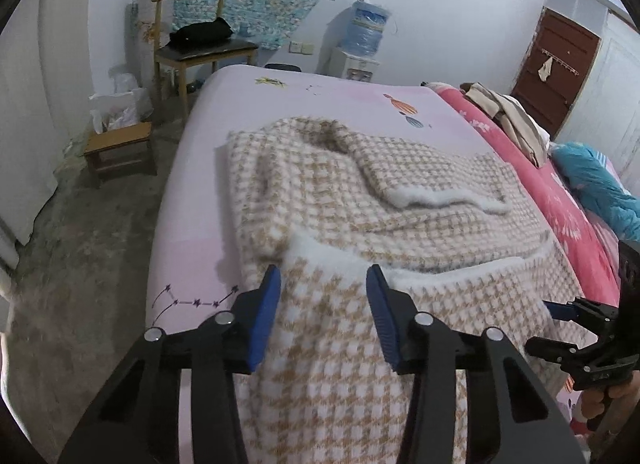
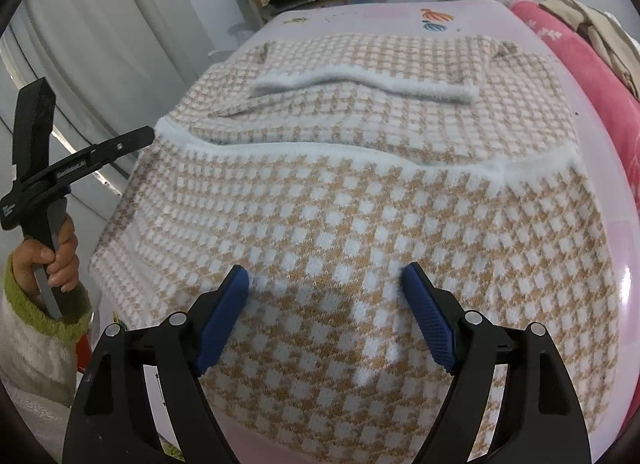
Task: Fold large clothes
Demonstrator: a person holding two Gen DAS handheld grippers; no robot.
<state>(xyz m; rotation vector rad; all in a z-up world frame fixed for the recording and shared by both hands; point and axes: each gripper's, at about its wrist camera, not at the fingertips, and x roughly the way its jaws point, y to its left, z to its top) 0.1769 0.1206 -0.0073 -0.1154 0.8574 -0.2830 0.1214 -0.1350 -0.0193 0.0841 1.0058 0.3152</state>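
Observation:
A tan-and-white houndstooth sweater [image 1: 400, 199] [image 2: 360, 123] with fuzzy white trim lies spread on the pink bed sheet [image 1: 192, 223], its sleeves folded across the body. My left gripper [image 1: 323, 276] is at the sweater's near left part, with the white hem's corner lying between its blue pads; a clear gap remains between the pads and the cloth. In the right wrist view the left gripper [image 2: 150, 131] is held by a hand in a green-cuffed sleeve, its tip at the hem's left end. My right gripper [image 2: 326, 276] is open over the sweater's near part, nothing pinched.
A pink floral quilt [image 1: 560, 203], beige clothes [image 1: 516, 115] and a blue garment [image 1: 600, 183] lie along the bed's right side. A wooden chair [image 1: 200, 47] with a black bag, a low stool [image 1: 120, 143] and a water dispenser [image 1: 366, 35] stand beyond the bed.

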